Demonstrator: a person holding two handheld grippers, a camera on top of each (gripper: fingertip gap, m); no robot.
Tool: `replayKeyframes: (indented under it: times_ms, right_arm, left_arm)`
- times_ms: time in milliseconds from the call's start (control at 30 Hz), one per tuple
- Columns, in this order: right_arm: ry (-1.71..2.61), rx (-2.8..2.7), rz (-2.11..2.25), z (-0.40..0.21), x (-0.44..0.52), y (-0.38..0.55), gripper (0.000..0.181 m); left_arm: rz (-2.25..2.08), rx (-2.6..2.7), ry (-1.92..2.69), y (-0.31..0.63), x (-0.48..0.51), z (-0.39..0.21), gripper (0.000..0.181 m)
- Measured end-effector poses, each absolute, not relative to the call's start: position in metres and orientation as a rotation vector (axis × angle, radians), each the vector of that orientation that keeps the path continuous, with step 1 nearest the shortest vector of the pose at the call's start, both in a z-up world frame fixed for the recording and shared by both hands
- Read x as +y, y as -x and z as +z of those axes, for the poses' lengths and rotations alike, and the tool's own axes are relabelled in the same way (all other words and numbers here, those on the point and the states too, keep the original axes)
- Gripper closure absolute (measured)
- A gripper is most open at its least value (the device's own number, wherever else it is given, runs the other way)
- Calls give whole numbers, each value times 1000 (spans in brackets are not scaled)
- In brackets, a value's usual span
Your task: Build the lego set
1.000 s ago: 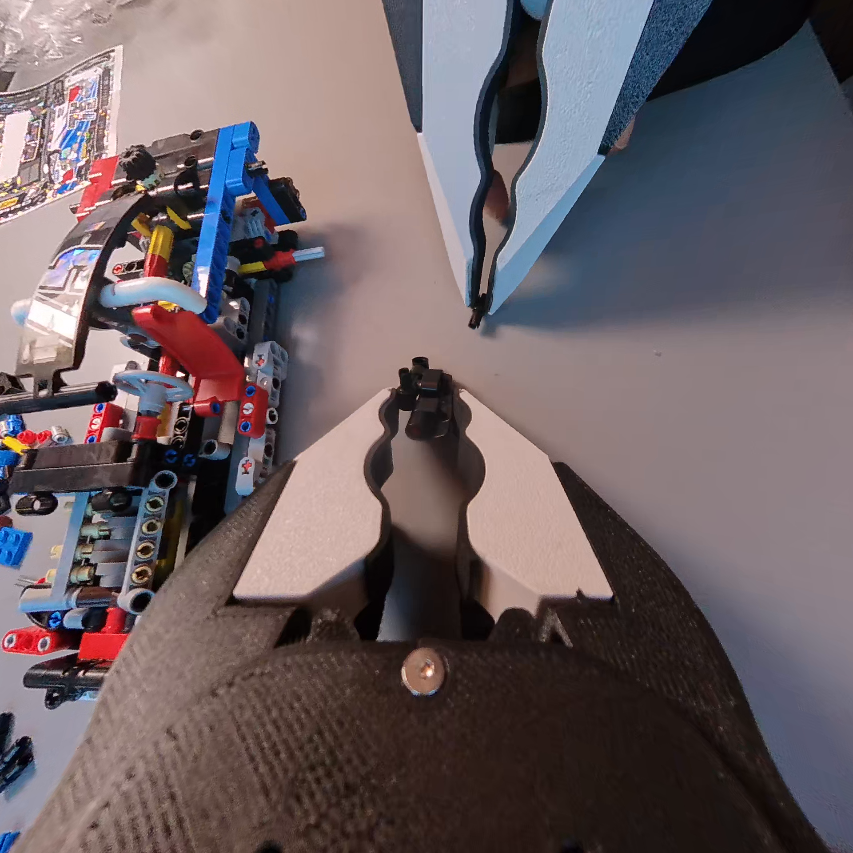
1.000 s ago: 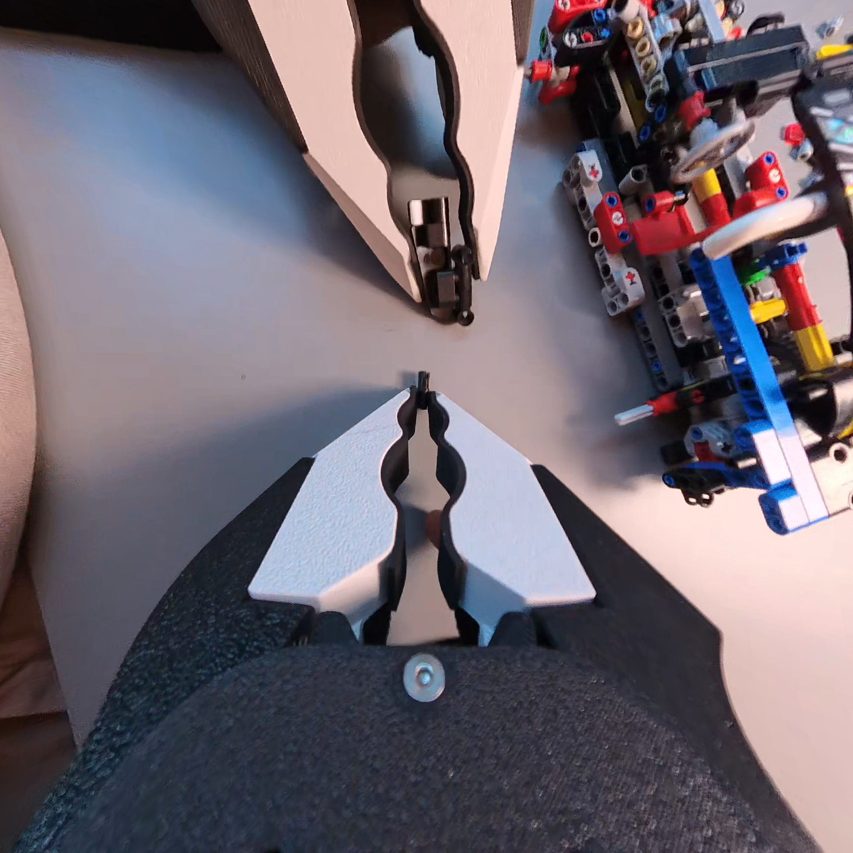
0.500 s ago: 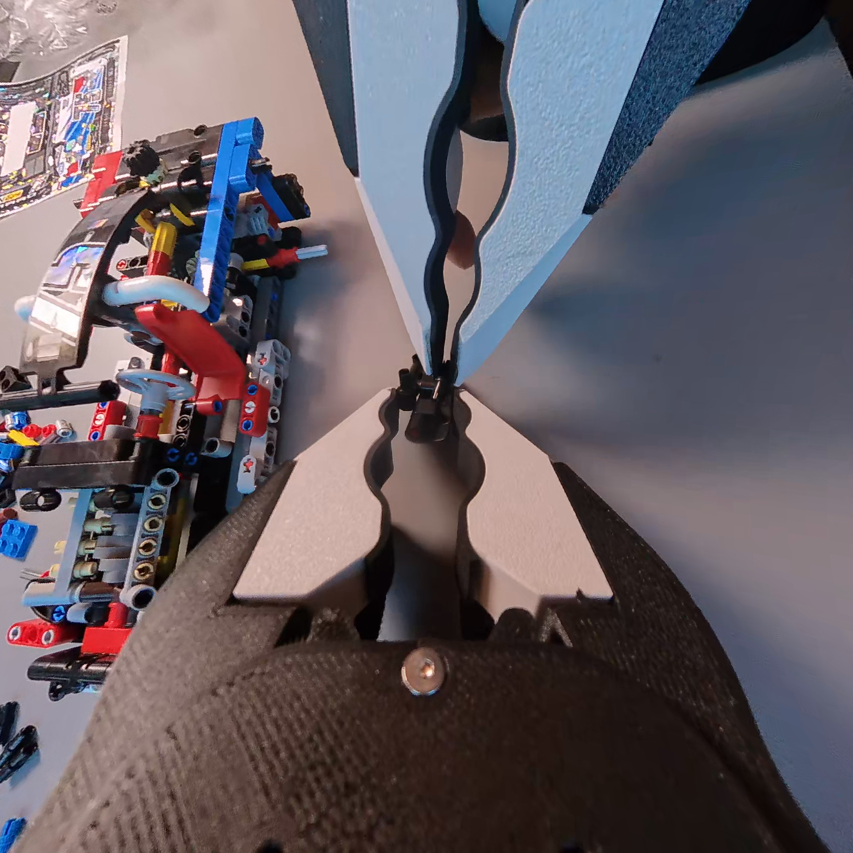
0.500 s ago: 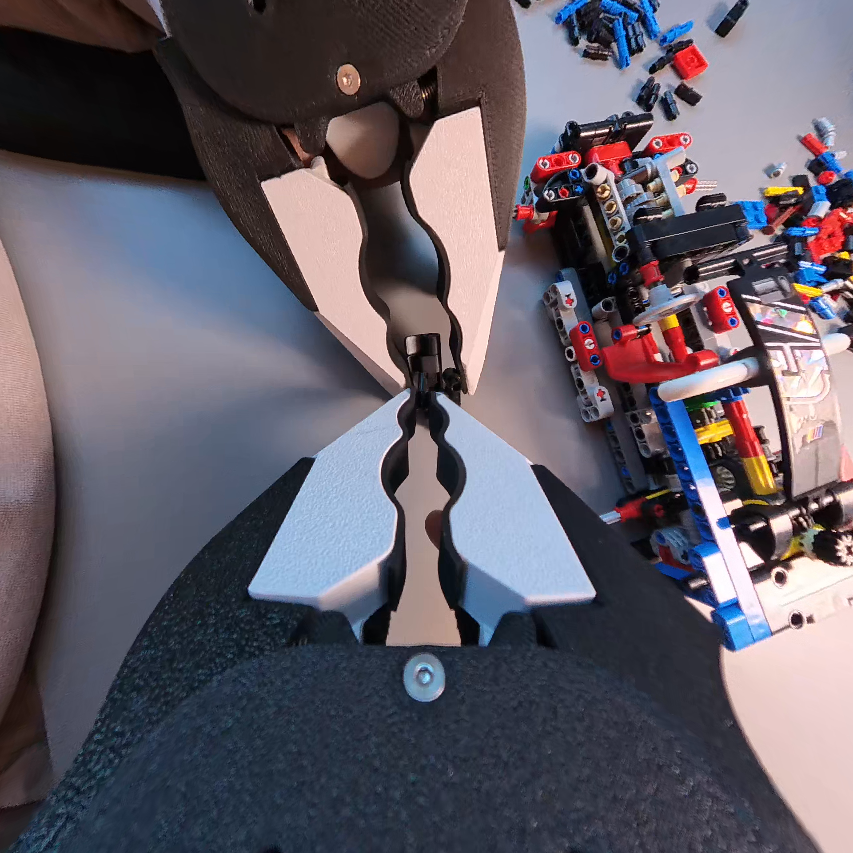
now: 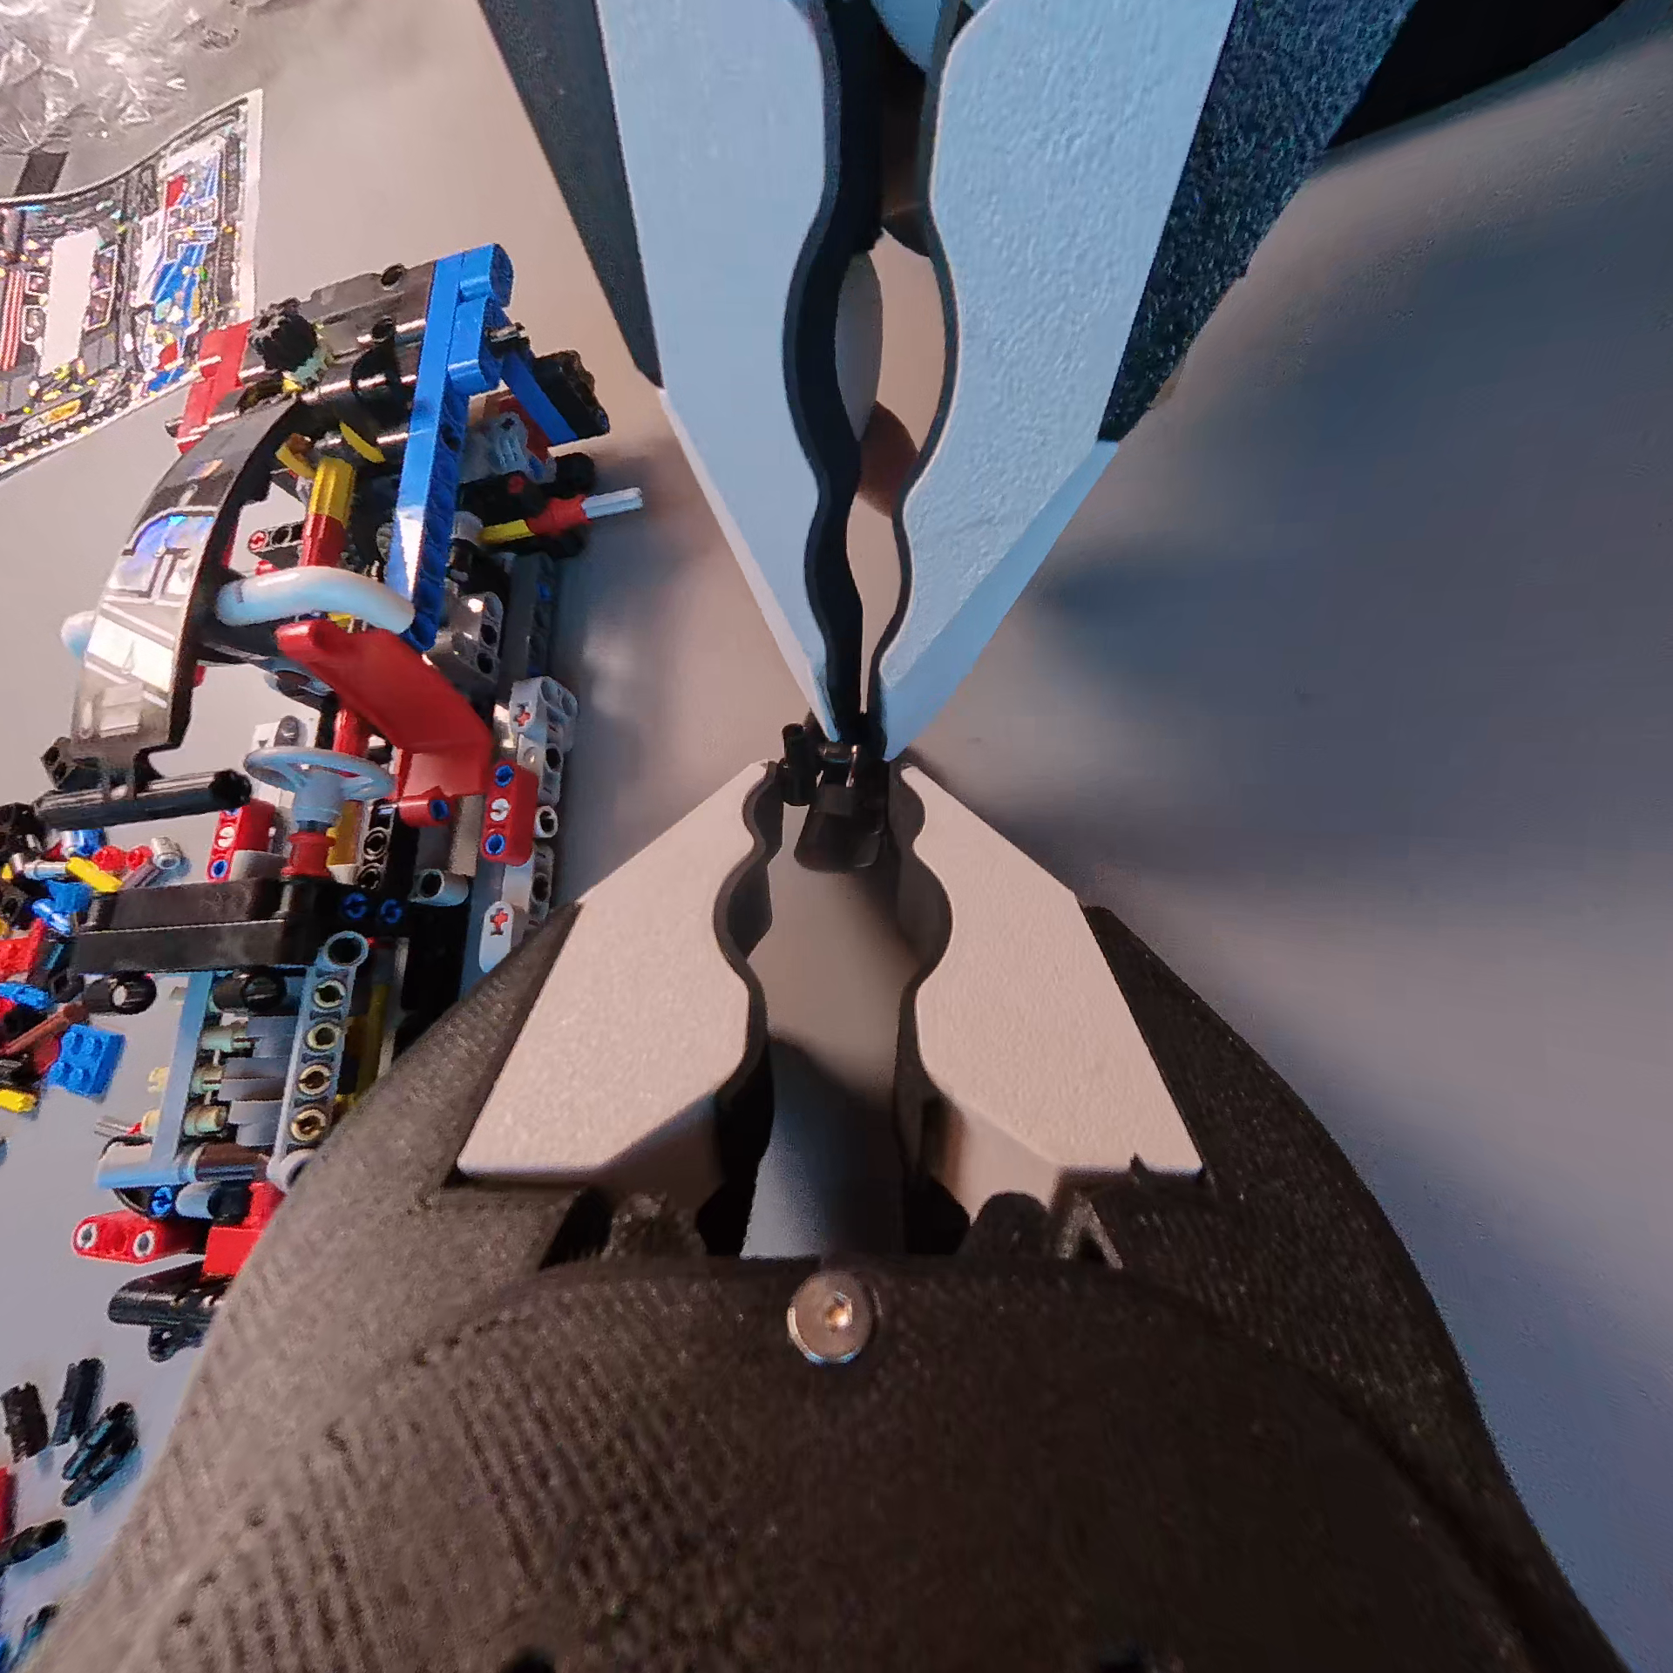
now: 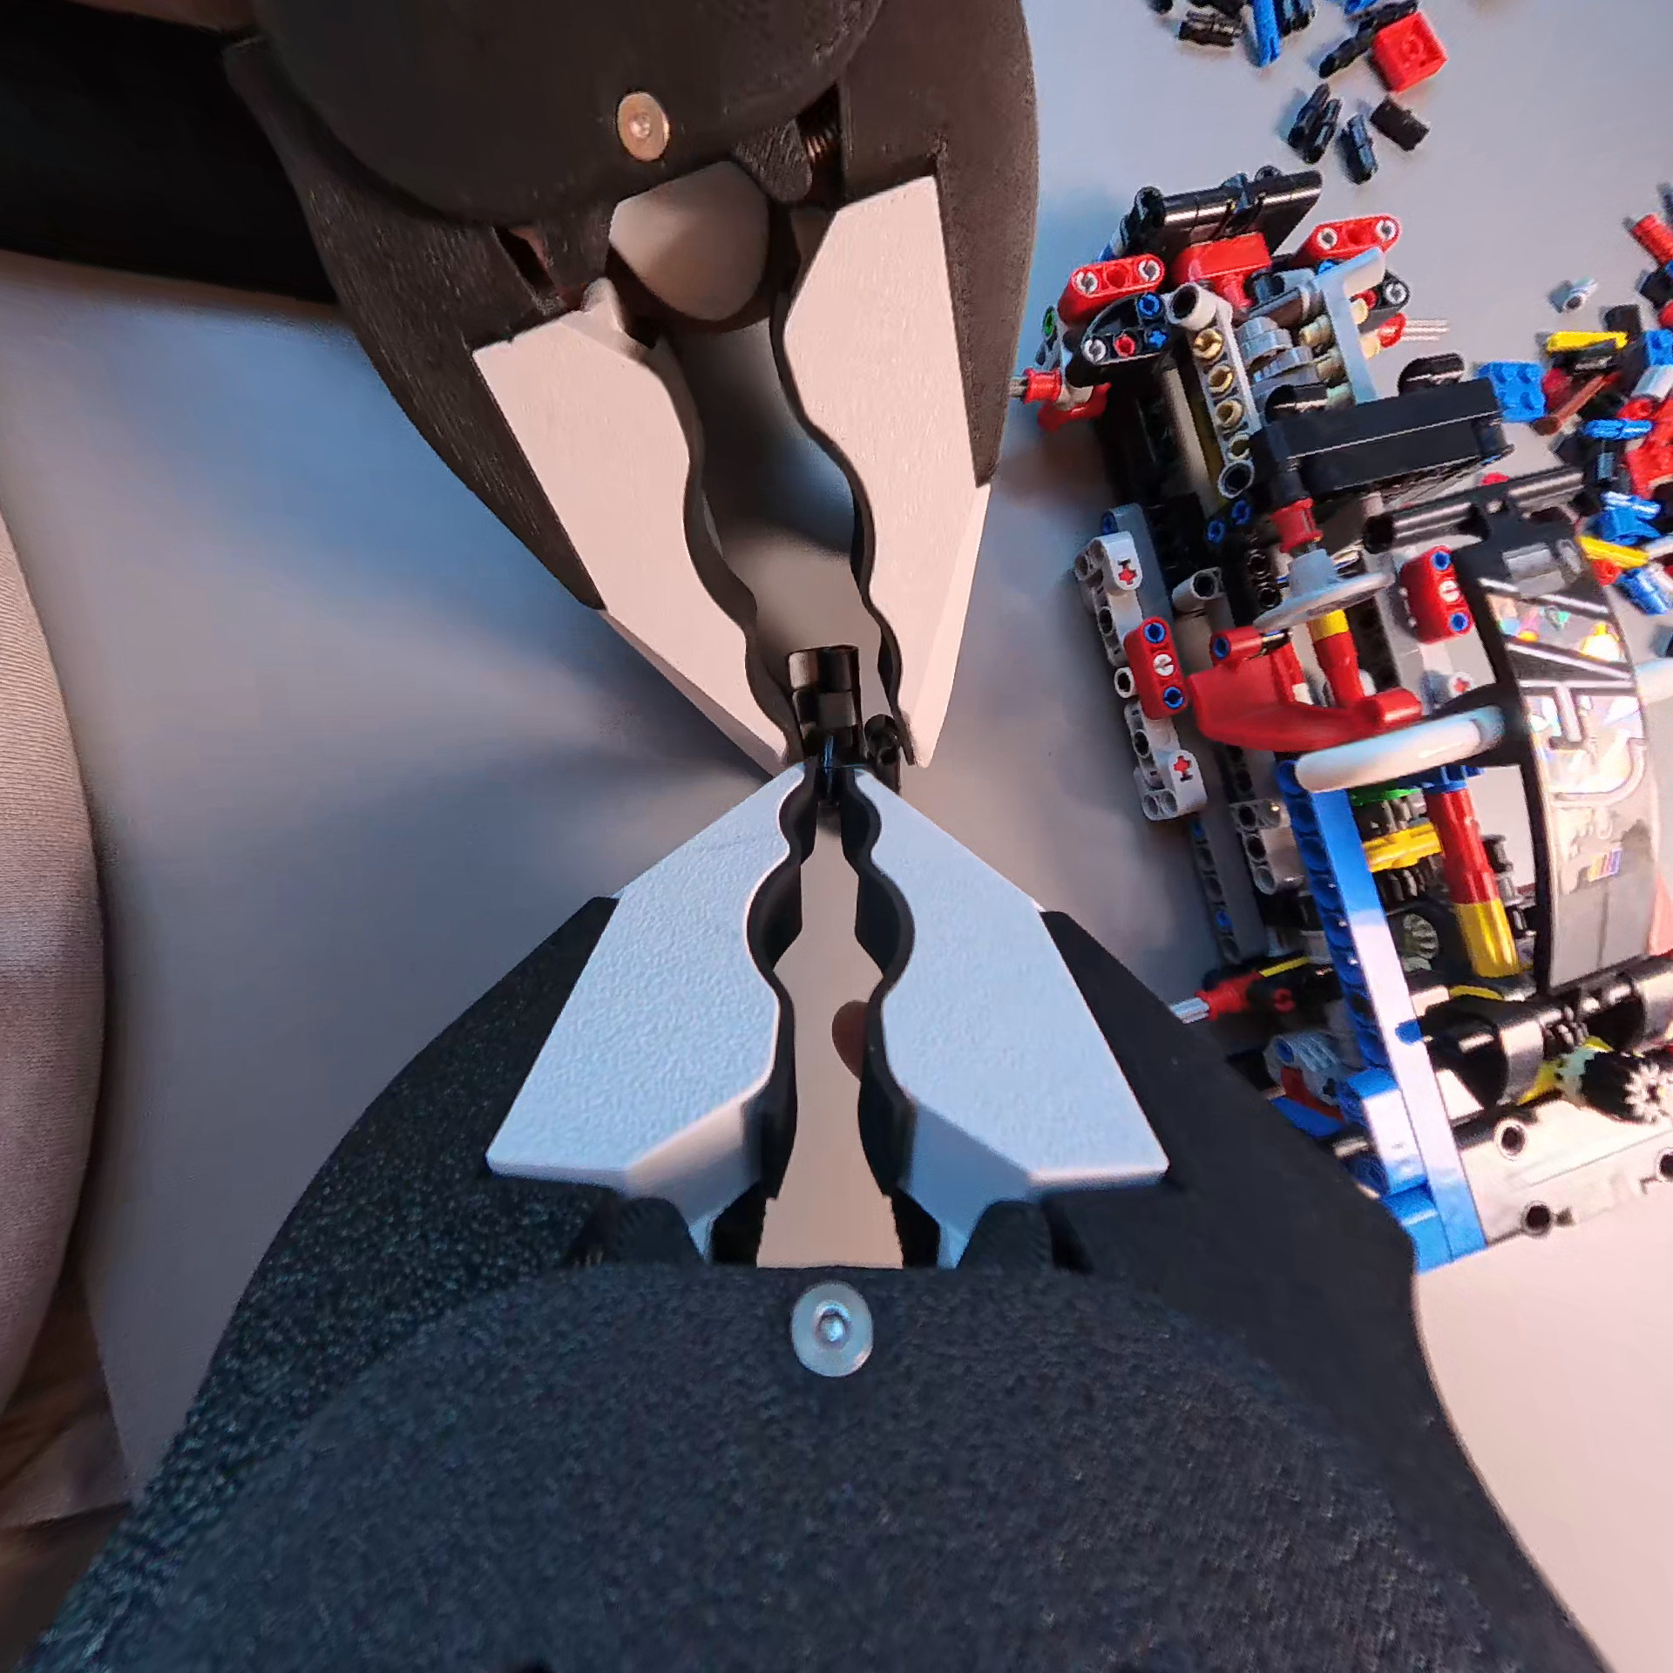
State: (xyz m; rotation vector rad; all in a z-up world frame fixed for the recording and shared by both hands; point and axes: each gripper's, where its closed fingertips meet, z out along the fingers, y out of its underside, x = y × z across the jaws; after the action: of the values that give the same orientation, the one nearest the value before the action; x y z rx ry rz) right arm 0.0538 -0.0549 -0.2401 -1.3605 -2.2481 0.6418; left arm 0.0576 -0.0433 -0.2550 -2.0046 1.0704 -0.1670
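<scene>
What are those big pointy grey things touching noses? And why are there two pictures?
They are two hand-held grippers, like big tweezers, one in each of a person's hands. Each carries a camera looking along its fingers, so each picture shows its own gripper below and the other one opposite. The left gripper pinches a small black connector. The right gripper pinches a thin black pin and pushes it into that connector. On the grey table beside them lies a half-built lego car, with loose pieces scattered beyond it.
</scene>
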Motion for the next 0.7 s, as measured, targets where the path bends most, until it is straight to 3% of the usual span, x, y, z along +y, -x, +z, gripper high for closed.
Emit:
replayKeyframes:
  times_ms: [700]
  right_arm:
    - [1379,-2110,830,-240,-54,-51,181]
  left_arm:
    - [-182,1041,2032,-57,-43,-255,161]
